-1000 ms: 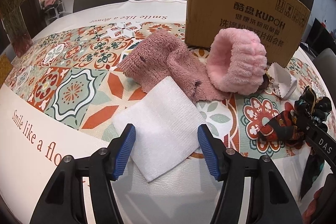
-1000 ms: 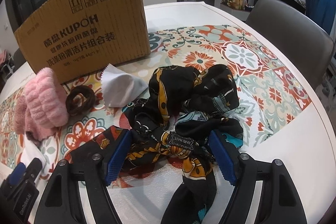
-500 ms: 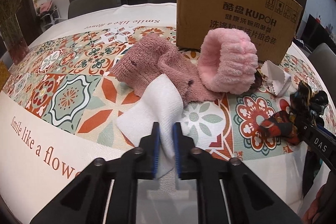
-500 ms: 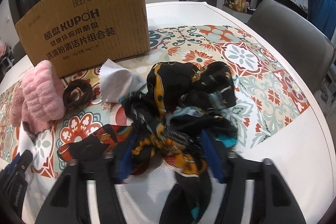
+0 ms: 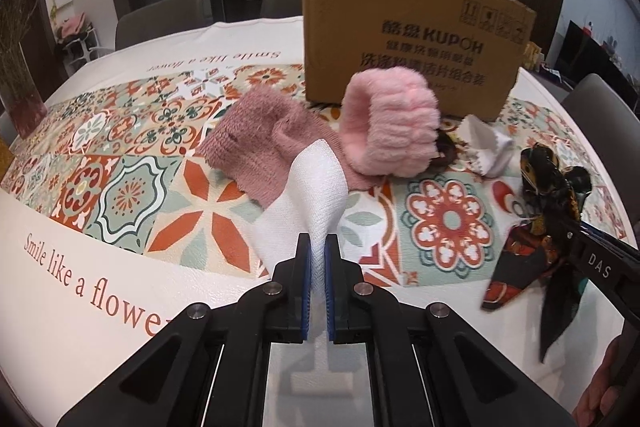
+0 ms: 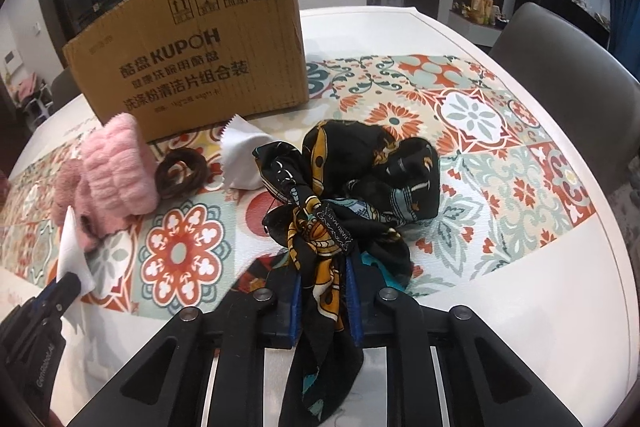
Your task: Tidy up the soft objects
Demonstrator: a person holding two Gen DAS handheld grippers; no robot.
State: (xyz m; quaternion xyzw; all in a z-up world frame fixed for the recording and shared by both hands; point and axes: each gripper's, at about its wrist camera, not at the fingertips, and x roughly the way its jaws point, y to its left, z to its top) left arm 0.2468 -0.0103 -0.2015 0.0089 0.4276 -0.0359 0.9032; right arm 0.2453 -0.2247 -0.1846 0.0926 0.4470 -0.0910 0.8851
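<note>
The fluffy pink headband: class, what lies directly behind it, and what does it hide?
Behind the fluffy pink headband stands the cardboard box; its lower printed text is partly covered. A brown hair tie lies beside the headband, mostly hidden in the left view.

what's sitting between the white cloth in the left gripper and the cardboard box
The white cloth, pinched in the left gripper, has the mauve fuzzy cloth and the pink fluffy headband lying on the table between it and the cardboard box. Both lie low; the box front rises above them.
</note>
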